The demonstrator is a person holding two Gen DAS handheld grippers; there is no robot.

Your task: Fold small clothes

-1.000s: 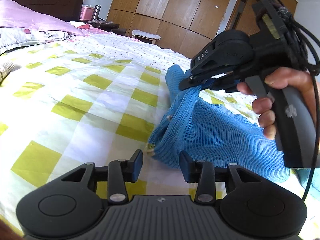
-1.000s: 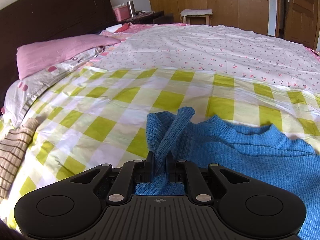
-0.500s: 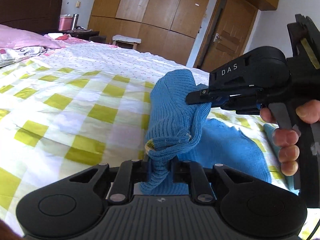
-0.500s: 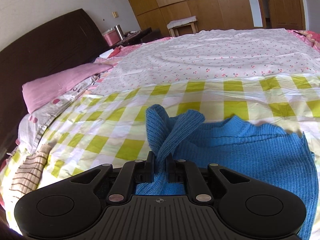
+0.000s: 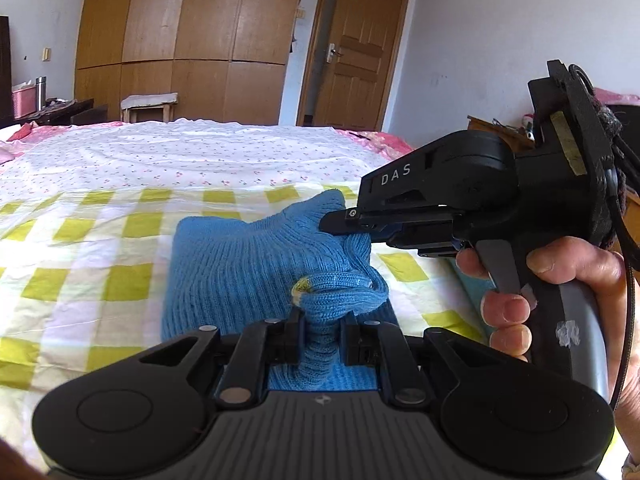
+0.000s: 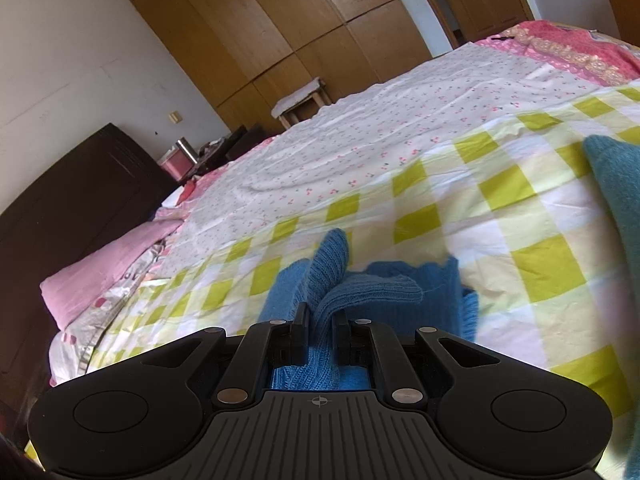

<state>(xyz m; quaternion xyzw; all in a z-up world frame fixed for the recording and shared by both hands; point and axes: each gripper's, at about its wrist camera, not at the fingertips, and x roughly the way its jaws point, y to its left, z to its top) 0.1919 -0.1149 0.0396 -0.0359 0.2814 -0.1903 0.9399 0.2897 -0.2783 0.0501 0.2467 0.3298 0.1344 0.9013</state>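
A small blue knitted sweater (image 5: 240,264) lies folded over on the yellow-checked bedspread (image 5: 80,248). My left gripper (image 5: 322,334) is shut on a bunched edge of it, near a yellow trim spot. In the same view my right gripper (image 5: 340,220), held by a hand (image 5: 560,264), comes in from the right and pinches another edge of the sweater higher up. The right wrist view shows the right gripper (image 6: 320,328) shut on a ribbed fold of the blue sweater (image 6: 384,288), the rest of which spreads on the bed beyond.
A teal garment (image 6: 616,184) lies at the right edge of the bed. Pink pillows (image 6: 104,272) and a dark headboard (image 6: 72,200) stand at the left. A floral sheet (image 5: 180,160), wooden wardrobes (image 5: 180,40), a stool (image 5: 148,104) and a door (image 5: 352,60) lie beyond.
The left gripper closed on the sweater's edge. Both grippers then carried their edges across the bed, folding the sweater over itself. Both cameras swung toward the wardrobe and door.
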